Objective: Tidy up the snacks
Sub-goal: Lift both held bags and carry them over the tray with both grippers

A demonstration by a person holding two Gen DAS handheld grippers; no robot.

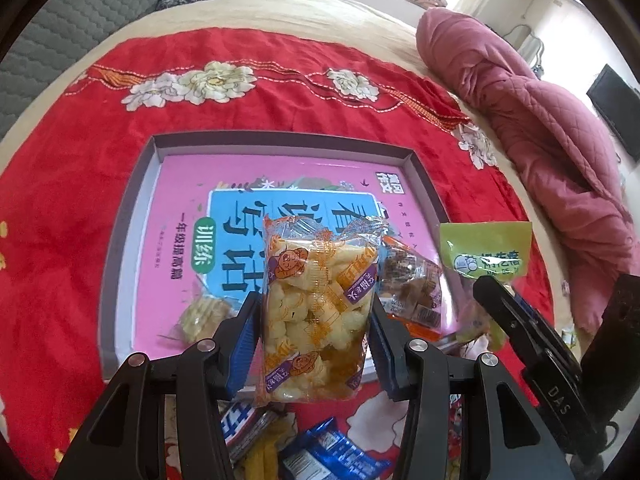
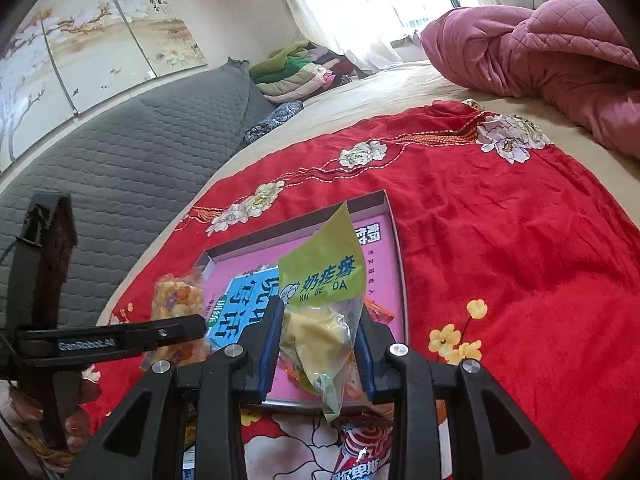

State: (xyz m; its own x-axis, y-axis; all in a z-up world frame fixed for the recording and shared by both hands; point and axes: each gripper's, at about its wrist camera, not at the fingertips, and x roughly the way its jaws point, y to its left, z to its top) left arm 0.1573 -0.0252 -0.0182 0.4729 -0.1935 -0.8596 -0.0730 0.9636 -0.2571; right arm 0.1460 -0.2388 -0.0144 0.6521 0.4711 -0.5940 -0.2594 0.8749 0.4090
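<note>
My left gripper (image 1: 312, 340) is shut on a clear orange-printed bag of yellow puffed snacks (image 1: 316, 308), held above the near edge of a shallow grey box (image 1: 168, 146) with a pink printed bottom. My right gripper (image 2: 318, 344) is shut on a green-topped bag of pale yellow pieces (image 2: 320, 300), held over the same grey box (image 2: 372, 200) near its right side. In the left wrist view that green bag (image 1: 486, 250) shows at the right. In the box lie a brown snack pack (image 1: 412, 288) and a small wafer pack (image 1: 202, 316).
Loose snack packs lie on the red flowered cloth (image 1: 80, 220) in front of the box, among them a blue packet (image 1: 332, 456) and a red-and-white one (image 2: 360, 452). A pink quilt (image 2: 540, 52) is bunched at the right. A grey headboard (image 2: 120, 168) stands at the left.
</note>
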